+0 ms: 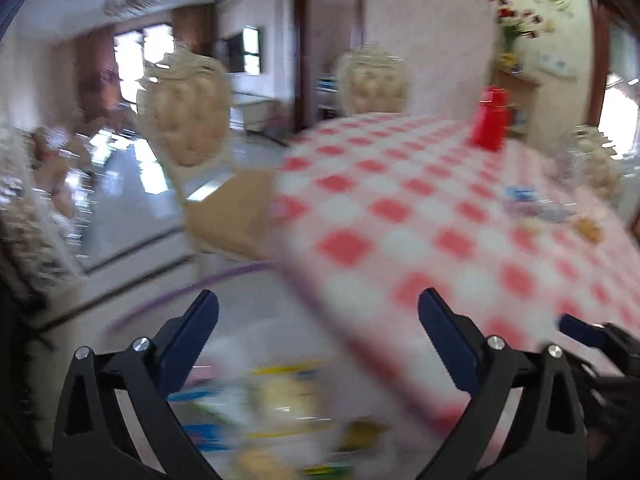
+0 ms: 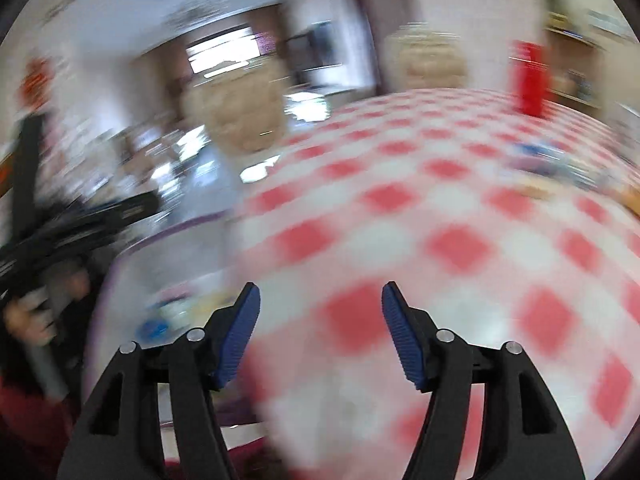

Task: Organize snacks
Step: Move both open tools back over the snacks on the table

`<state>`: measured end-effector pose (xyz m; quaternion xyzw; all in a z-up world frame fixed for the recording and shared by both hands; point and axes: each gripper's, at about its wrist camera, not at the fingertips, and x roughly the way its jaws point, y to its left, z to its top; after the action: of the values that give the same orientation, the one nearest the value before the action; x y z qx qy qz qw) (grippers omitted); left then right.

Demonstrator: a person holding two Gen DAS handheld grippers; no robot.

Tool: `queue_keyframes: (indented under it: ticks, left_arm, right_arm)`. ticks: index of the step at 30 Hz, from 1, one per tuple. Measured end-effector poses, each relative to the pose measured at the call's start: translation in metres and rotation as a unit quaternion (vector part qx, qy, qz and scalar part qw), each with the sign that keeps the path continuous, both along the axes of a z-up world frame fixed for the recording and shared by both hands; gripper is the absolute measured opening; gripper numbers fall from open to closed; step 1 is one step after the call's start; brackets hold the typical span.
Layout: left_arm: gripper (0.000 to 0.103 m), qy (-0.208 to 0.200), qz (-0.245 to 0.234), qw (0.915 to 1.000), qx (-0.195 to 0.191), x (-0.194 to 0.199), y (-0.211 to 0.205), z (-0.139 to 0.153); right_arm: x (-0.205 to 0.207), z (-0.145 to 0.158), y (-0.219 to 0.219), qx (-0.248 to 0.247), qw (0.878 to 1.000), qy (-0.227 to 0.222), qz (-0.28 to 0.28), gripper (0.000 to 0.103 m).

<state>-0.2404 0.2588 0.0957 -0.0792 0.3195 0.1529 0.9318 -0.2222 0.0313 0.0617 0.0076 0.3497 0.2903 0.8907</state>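
Both pictures are smeared with motion blur, so much of this is read loosely. Taking the table [image 1: 460, 220], with its red-and-white checked cloth, as the landmark: nearest, off its left edge and lower down, sits what looks like a pale container with a purple rim [image 1: 192, 292], and inside it a jumble of snack packets [image 1: 276, 404] in yellow, blue and green. The left gripper [image 1: 318, 320] hangs just above that jumble, its blue pads spread wide with nothing between them. The right gripper [image 2: 320, 316] is over the near part of the table by the same edge, jaws parted about halfway and likewise empty; only cloth shows between the pads.

Farther across the table, toward its right side, lies a small scatter of remaining snacks [image 1: 552, 212], too blurred to name singly. Beyond them, near the far edge, stands a red jug [image 1: 490, 120], and two cream upholstered chairs [image 1: 188, 108] sit at the far side.

I judge the step in hand to be the return after a drop: both tools are empty near the container, while packets still wait on the cloth. The next move calls for carrying a gripper across the table to that scatter, settling the pads around one packet and closing gently, since such wrappers crush and slip easily.
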Motion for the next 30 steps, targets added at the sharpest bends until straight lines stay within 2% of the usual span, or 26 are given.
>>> queue_keyframes:
  ticks: [2,4,5,8,9,11,13,18,21,22,24,25,27,28,29,30]
  left_arm:
    - [0.101,0.005,-0.045,0.9987,-0.025,0.033,-0.032,0.002]
    - [0.101,0.006,-0.081,0.9965,-0.023,0.064,-0.069,0.002]
    - [0.101,0.008,-0.106,0.9942,-0.018,0.084,-0.091,0.001]
    - [0.101,0.016,-0.192,0.9812,-0.009,0.134,-0.149,-0.009]
    - [0.101,0.026,-0.230,0.9729,0.007,0.158,-0.173,-0.017]
    - [0.101,0.046,-0.269,0.9615,0.034,0.195,-0.202,-0.033]
    - [0.101,0.063,-0.278,0.9575,0.046,0.227,-0.216,-0.048]
    - [0.101,0.082,-0.303,0.9488,0.033,0.294,-0.223,-0.072]
    - [0.101,0.090,-0.324,0.9410,0.033,0.322,-0.219,-0.078]
    - [0.101,0.084,-0.323,0.9420,0.031,0.328,-0.216,-0.077]
    - [0.101,0.072,-0.310,0.9478,-0.012,0.347,-0.204,-0.074]
    - [0.101,0.059,-0.288,0.9543,-0.055,0.359,-0.192,-0.072]
    - [0.101,0.024,-0.223,0.9662,-0.126,0.374,-0.168,-0.068]
    - [0.101,0.005,-0.184,0.9692,-0.164,0.380,-0.155,-0.066]
    - [0.101,-0.010,-0.157,0.9683,-0.194,0.381,-0.145,-0.065]
    - [0.101,-0.030,-0.131,0.9635,-0.232,0.382,-0.133,-0.066]
  right_arm:
    - [0.015,-0.002,-0.037,-0.002,0.999,0.003,-0.053,0.062]
    - [0.024,-0.004,-0.065,-0.001,0.997,0.008,-0.082,0.065]
    - [0.028,-0.006,-0.079,0.000,0.996,0.012,-0.094,0.069]
    - [0.039,-0.012,-0.121,-0.018,0.990,0.020,-0.138,0.072]
    - [0.047,-0.015,-0.136,-0.024,0.988,0.022,-0.150,0.072]
    - [0.062,-0.019,-0.160,-0.028,0.985,0.028,-0.168,0.073]
    - [0.077,-0.022,-0.187,-0.024,0.981,0.035,-0.189,0.074]
    - [0.118,-0.029,-0.238,0.003,0.973,0.058,-0.224,0.075]
    - [0.136,-0.034,-0.233,0.017,0.974,0.078,-0.210,0.075]
    - [0.144,-0.035,-0.224,0.013,0.976,0.081,-0.201,0.075]
    - [0.163,-0.036,-0.198,-0.008,0.981,0.079,-0.175,0.075]
    - [0.169,-0.036,-0.187,-0.014,0.983,0.079,-0.165,0.075]
    - [0.187,-0.038,-0.159,-0.031,0.986,0.084,-0.142,0.075]
    - [0.194,-0.038,-0.148,-0.037,0.987,0.083,-0.133,0.075]
    - [0.203,-0.038,-0.137,-0.039,0.988,0.079,-0.126,0.077]
    - [0.214,-0.037,-0.126,-0.034,0.989,0.076,-0.120,0.078]
